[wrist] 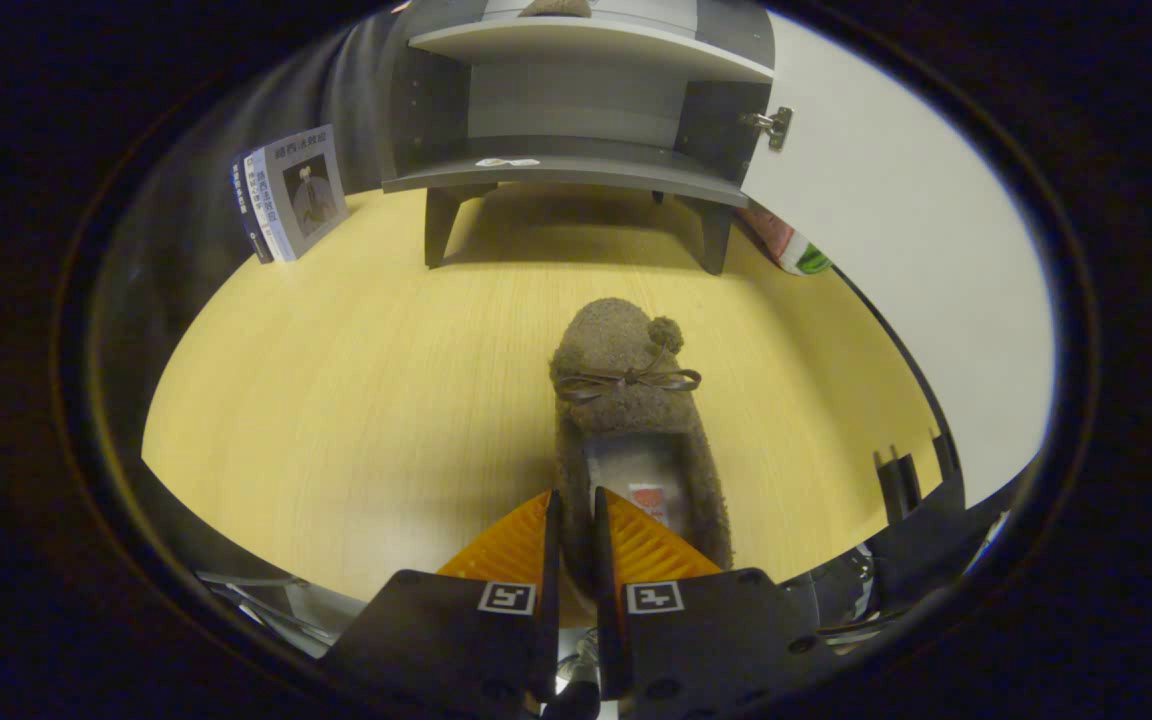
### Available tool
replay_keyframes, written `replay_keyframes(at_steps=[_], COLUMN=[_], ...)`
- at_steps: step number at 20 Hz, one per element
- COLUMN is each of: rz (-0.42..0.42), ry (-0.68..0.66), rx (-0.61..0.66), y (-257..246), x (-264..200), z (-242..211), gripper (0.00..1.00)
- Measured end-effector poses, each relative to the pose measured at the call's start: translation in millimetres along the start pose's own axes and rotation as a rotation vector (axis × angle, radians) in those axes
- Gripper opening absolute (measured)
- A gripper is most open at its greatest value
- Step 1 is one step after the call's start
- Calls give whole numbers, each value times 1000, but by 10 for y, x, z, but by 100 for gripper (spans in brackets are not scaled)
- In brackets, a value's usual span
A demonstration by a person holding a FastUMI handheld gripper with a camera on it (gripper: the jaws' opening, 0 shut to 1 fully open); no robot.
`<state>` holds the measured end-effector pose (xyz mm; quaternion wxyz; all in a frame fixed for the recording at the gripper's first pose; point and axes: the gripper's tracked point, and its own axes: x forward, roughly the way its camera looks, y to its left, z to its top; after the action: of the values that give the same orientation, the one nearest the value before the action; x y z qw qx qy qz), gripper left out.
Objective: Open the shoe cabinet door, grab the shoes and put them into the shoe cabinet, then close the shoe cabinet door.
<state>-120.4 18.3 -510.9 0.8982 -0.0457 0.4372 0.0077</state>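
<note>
A brown fuzzy slipper [626, 400] with a small bow and pompom points away from me toward the cabinet. My gripper [574, 525] is shut on the slipper's left side wall near the heel, one finger inside the opening and one outside. The grey shoe cabinet [576, 165] stands beyond on short legs, its white door [896, 250] swung open to the right. A second brown shoe [556, 8] rests on the cabinet's upper shelf. Whether the held slipper touches the wooden table [356, 400] cannot be told.
Two books [291, 195] lean upright left of the cabinet. A red and green object [791, 250] lies behind the open door's lower edge. A dark stand [911, 500] sits near my right side.
</note>
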Motion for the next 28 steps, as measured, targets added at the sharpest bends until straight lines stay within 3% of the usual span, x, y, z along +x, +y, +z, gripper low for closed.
replay_keyframes(at_steps=[5,6,19,24,28], rz=[18,14,32,22,-8], ry=[9,9,2,-34,-106], rx=[-4,-7,-36,-51,-58], y=[11,5,0,-107,-261], x=[15,30,-13,-233,-652], z=[40,6,71,365,880], gripper=[19,5,3,3,3])
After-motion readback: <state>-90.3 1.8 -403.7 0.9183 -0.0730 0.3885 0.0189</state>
